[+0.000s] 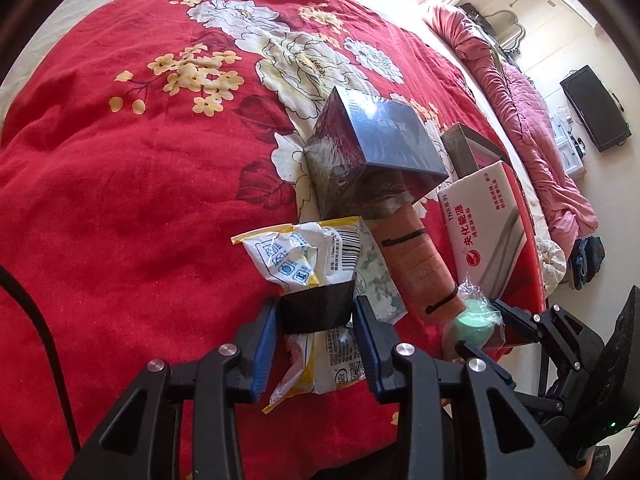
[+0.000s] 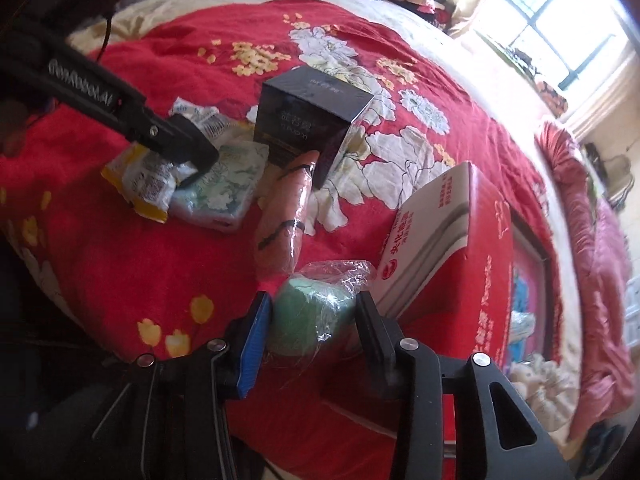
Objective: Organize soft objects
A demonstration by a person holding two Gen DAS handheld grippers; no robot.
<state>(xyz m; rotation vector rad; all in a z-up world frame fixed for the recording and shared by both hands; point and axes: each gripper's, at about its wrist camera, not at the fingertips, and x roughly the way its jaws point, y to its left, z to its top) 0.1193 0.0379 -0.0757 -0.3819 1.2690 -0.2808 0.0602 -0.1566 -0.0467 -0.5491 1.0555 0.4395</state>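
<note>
Left-wrist view: my left gripper (image 1: 316, 320) pinches the crinkled white-and-yellow snack packet (image 1: 296, 256) on the plush red floral blanket (image 1: 120, 200). Right-wrist view: my right gripper (image 2: 314, 332) clasps a smooth green ball in clear film (image 2: 316, 320). Beyond it lies the salmon cylinder roll (image 2: 284, 216), then the glossy black box (image 2: 308, 120). Only this view shows the tissue pack (image 2: 224, 184) whole, left of that box.

Both grippers, left (image 1: 316, 316) and right (image 2: 314, 320), are black plastic frames with silver round screws at the joints. Blue ribbed pads line the fingers (image 1: 266, 344). White lettering marks the left gripper's arm in the right wrist view.
</note>
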